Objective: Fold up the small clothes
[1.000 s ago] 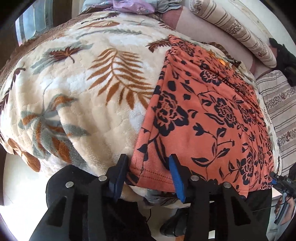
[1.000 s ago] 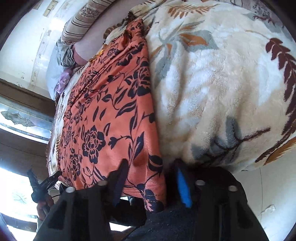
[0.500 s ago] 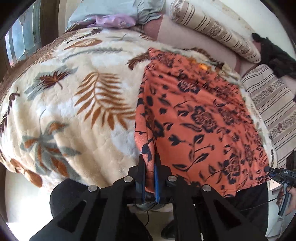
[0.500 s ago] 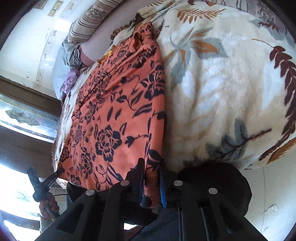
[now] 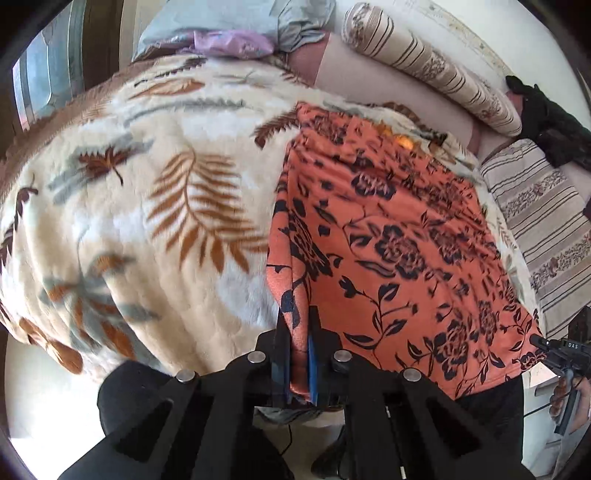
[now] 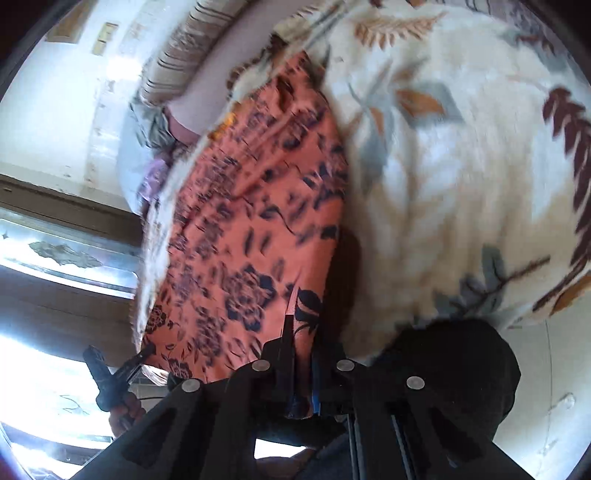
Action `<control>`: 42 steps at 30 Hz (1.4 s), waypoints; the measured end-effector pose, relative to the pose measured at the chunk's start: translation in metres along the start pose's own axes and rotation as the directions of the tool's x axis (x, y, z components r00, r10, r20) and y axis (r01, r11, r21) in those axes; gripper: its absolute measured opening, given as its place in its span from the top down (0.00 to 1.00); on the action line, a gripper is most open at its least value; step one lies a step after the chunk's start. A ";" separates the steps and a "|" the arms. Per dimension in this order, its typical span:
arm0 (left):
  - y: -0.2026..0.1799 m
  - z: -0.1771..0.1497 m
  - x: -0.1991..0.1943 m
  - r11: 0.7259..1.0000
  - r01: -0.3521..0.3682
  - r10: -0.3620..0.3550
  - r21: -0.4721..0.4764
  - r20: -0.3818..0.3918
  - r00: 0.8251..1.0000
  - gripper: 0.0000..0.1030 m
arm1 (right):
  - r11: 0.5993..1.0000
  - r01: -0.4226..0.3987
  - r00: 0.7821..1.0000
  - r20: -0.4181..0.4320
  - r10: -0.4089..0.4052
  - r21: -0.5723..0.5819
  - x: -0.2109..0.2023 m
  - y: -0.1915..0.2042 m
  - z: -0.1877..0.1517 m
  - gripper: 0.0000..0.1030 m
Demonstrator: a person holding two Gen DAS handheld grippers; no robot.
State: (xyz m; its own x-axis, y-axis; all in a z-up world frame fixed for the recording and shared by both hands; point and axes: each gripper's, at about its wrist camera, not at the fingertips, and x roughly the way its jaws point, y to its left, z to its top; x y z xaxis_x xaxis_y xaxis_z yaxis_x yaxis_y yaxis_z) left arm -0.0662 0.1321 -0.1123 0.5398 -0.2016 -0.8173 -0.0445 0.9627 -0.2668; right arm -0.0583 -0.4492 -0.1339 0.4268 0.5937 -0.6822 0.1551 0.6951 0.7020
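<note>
- an orange garment with a dark floral print lies spread on a cream fleece blanket patterned with brown and grey leaves, which covers a bed.
- the left gripper has its jaws pressed together on the near left corner of the garment's hem; a strip of orange cloth runs up out of the narrow slot between the black finger and the blue-padded one.
- from that pinch the garment's left edge is bunched into a ridge that runs away along the blanket.
- in the right wrist view the right gripper is likewise clamped on the other near corner of the orange garment, cloth showing between its closed fingers; this view is motion-blurred.
- just beside that corner a dark shadow falls on the blanket under the garment's edge, so the edge looks raised there, though the blur makes it hard to be sure.
- each wrist view catches the opposite gripper at the far end of the hem: the right one at the right border, the left one at the lower left.
- past the garment lie a striped bolster pillow, a pale blue and lilac bundle of fabric and a black item on a striped cover.
</note>
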 end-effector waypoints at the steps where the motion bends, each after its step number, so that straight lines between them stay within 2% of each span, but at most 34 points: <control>1: 0.003 0.001 0.006 1.000 -0.002 0.002 -0.008 -0.017 1.000 0.93 | 1.000 0.007 1.000 0.000 -0.007 0.003 0.001 -0.002 0.003 0.94; 3: 0.012 -0.003 0.033 0.999 -0.035 0.032 -0.028 -0.111 0.993 0.93 | 0.998 0.032 0.999 -0.046 -0.029 0.050 0.017 -0.021 0.005 0.94; 4: 0.019 -0.008 0.050 0.997 -0.060 0.051 -0.042 -0.177 0.983 0.93 | 0.996 0.043 0.996 -0.079 -0.037 0.081 0.027 -0.031 0.003 0.94; 5: 0.023 -0.011 0.054 0.997 -0.052 0.042 -0.054 -0.182 0.982 0.93 | 0.993 0.051 0.993 -0.112 -0.039 0.111 0.036 -0.039 0.001 0.94; 7: 0.017 -0.002 0.047 0.999 -0.042 0.036 -0.034 -0.175 0.984 0.93 | 0.992 0.031 0.993 -0.117 -0.017 0.122 0.038 -0.037 0.002 0.94; 9: 0.006 0.024 0.032 0.999 0.023 -0.027 -0.028 -0.123 0.992 0.93 | 0.992 -0.026 0.996 -0.081 0.036 0.121 0.028 -0.027 0.017 0.94; 11: -0.007 0.061 0.018 0.997 0.073 -0.073 -0.001 -0.053 0.996 0.93 | 0.993 -0.077 0.997 -0.023 0.080 0.091 0.016 -0.009 0.048 0.94; 13: -0.023 0.113 0.007 0.990 0.136 -0.137 0.028 0.037 0.990 0.93 | 0.992 -0.121 0.992 0.044 0.119 0.041 0.004 0.013 0.089 0.94; 15: -0.040 0.168 0.002 0.983 0.175 -0.181 0.062 0.128 0.975 0.93 | 0.986 -0.169 0.976 0.137 0.168 -0.001 -0.006 0.037 0.142 0.94; 17: -0.050 0.223 0.014 0.981 0.186 -0.193 0.058 0.198 0.961 0.92 | 0.982 -0.188 0.954 0.231 0.190 -0.033 -0.010 0.054 0.196 0.94; 19: -0.053 0.267 0.051 0.988 0.153 -0.153 0.018 0.220 0.963 0.88 | 0.981 -0.194 0.934 0.306 0.185 -0.002 0.000 0.053 0.241 0.92; 20: -0.052 0.279 0.072 0.990 0.140 -0.136 -0.004 0.219 0.966 0.72 | 0.983 -0.181 0.935 0.315 0.163 0.028 0.014 0.051 0.258 0.91; 21: -0.051 0.291 0.105 0.995 0.099 -0.092 -0.028 0.191 0.977 0.57 | 0.989 -0.145 0.946 0.300 0.127 0.037 0.032 0.045 0.274 0.79; 22: -0.047 0.294 0.136 0.998 0.039 -0.031 -0.050 0.156 0.987 0.29 | 0.995 -0.091 0.960 0.269 0.076 0.043 0.058 0.037 0.288 0.65; 23: -0.042 0.294 0.160 0.998 -0.001 0.009 -0.064 0.127 0.992 0.24 | 0.997 -0.042 0.970 0.244 0.024 0.070 0.077 0.027 0.294 0.19; 24: -0.035 0.292 0.182 0.997 -0.039 0.043 -0.062 0.072 0.996 0.24 | 0.993 0.005 0.977 0.210 -0.030 0.121 0.097 0.012 0.294 0.05; 25: -0.027 0.291 0.203 0.995 -0.081 0.081 -0.049 -0.008 0.997 0.26 | 0.985 0.029 0.981 0.183 -0.060 0.168 0.111 -0.001 0.290 0.05; 26: -0.020 0.289 0.209 0.992 -0.112 0.109 -0.057 -0.051 0.993 0.28 | 0.983 0.027 0.981 0.183 -0.061 0.184 0.113 -0.007 0.284 0.05; 27: -0.012 0.288 0.201 0.992 -0.094 0.092 -0.088 -0.026 0.995 0.28 | 0.984 0.013 0.976 0.211 -0.051 0.178 0.108 -0.009 0.275 0.05; 28: -0.005 0.285 0.183 0.992 -0.044 0.050 -0.120 0.045 0.998 0.27 | 0.989 0.008 0.972 0.233 -0.043 0.147 0.101 -0.007 0.265 0.05; 30: 0.001 0.274 0.149 0.992 0.004 0.014 -0.123 0.145 0.989 0.25 | 0.998 0.045 0.971 0.234 -0.053 0.038 0.089 0.007 0.248 0.05; 31: 0.002 0.264 0.136 0.994 0.033 -0.013 -0.107 0.177 0.984 0.18 | 0.997 0.074 0.972 0.226 -0.070 -0.008 0.086 0.015 0.242 0.05; 32: 0.002 0.257 0.133 0.995 0.045 -0.028 -0.093 0.178 0.984 0.14 | 0.994 0.096 0.974 0.211 -0.082 -0.057 0.086 0.023 0.236 0.06; 33: -0.001 0.249 0.138 0.996 0.052 -0.040 -0.076 0.150 0.988 0.14 | 0.990 0.109 0.977 0.194 -0.089 -0.093 0.091 0.027 0.233 0.06; 35: -0.014 0.234 0.166 0.998 0.048 -0.047 -0.033 0.028 0.999 0.14 | 0.981 0.133 0.986 0.121 -0.116 -0.145 0.116 0.031 0.230 0.07; 36: -0.021 0.226 0.186 1.000 0.013 -0.014 -0.015 -0.052 0.999 0.14 | 0.976 0.150 0.988 0.061 -0.142 -0.156 0.135 0.032 0.230 0.14; 37: -0.030 0.222 0.199 0.999 -0.027 0.029 0.023 -0.082 0.996 0.15 | 0.960 0.211 0.977 0.055 -0.205 -0.183 0.147 0.038 0.227 0.16; 38: -0.041 0.221 0.199 0.993 -0.077 0.081 0.086 -0.040 0.996 0.35 | 0.937 0.269 0.963 0.073 -0.259 -0.224 0.152 0.048 0.227 0.31; 39: -0.052 0.223 0.198 0.990 -0.051 0.058 0.134 -0.044 0.997 0.58 | 0.928 0.281 0.960 0.051 -0.277 -0.246 0.155 0.056 0.228 0.71; 40: -0.059 0.230 0.199 0.991 -0.017 0.030 0.131 -0.101 0.994 0.79 | 0.934 0.265 0.963 0.021 -0.268 -0.242 0.155 0.063 0.230 0.76; 42: -0.069 0.247 0.185 0.992 -0.049 0.061 0.117 -0.100 0.993 0.83 | 0.910 0.302 0.952 0.050 -0.301 -0.285 0.143 0.086 0.231 0.77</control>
State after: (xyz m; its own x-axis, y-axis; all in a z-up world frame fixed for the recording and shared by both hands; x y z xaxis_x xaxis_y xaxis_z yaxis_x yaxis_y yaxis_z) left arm 0.2443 0.0726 -0.1187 0.4496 -0.1599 -0.8788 0.0281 0.9859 -0.1650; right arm 0.2218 -0.3977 -0.1236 0.4046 0.3362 -0.8505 0.0157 0.9273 0.3740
